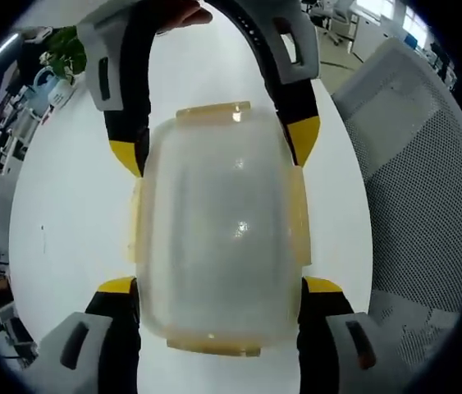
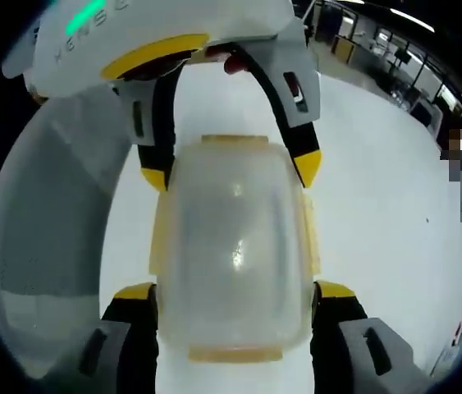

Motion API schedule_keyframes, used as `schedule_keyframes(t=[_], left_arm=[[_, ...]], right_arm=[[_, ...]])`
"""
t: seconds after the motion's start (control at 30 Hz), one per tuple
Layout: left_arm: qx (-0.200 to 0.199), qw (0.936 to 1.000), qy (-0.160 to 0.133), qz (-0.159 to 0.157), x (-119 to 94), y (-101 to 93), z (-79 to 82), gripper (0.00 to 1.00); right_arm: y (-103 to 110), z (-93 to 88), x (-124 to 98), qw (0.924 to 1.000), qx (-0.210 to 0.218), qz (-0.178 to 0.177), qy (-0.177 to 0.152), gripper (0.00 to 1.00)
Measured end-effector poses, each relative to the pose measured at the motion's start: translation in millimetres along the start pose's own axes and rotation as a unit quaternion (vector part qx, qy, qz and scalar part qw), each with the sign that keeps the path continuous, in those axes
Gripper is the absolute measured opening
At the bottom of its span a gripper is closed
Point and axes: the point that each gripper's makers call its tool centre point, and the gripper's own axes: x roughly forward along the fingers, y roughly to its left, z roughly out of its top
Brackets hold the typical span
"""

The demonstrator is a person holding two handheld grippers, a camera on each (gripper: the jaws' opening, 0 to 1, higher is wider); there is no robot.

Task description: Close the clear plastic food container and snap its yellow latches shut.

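The clear plastic container (image 1: 218, 230) lies lid-up on the white table (image 1: 66, 230), with yellow latches on all its sides. My left gripper (image 1: 219, 286) has its yellow-tipped jaws pressed against the near part of the container's two long sides. My right gripper (image 1: 214, 146) comes in from the top of that view and clamps the far part the same way. In the right gripper view the container (image 2: 235, 254) sits between my right gripper (image 2: 235, 290) at the bottom and my left gripper (image 2: 231, 171) at the top. The lid looks seated on the box.
A grey mesh office chair (image 1: 427, 189) stands close beside the table and also appears as the chair (image 2: 42, 230) in the right gripper view. A hand (image 1: 183, 15) holds the far gripper. A potted plant (image 1: 62, 49) and office desks lie beyond the table edge.
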Motion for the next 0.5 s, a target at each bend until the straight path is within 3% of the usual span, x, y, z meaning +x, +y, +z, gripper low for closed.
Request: schedule_keyframes(t=[0.17, 0.5], left_arm=[[-0.002, 1.0000, 0.000, 0.002, -0.8, 1.0, -7.4, 0.79], [-0.001, 1.0000, 0.003, 0.002, 0.3, 0.7, -7.3, 0.80]], right_arm=[[-0.9, 6.6, 3.6, 1.0000, 0.000, 0.000, -0.002, 0.76], [-0.4, 5.8, 3.6, 1.0000, -0.001, 0.002, 0.003, 0.77]])
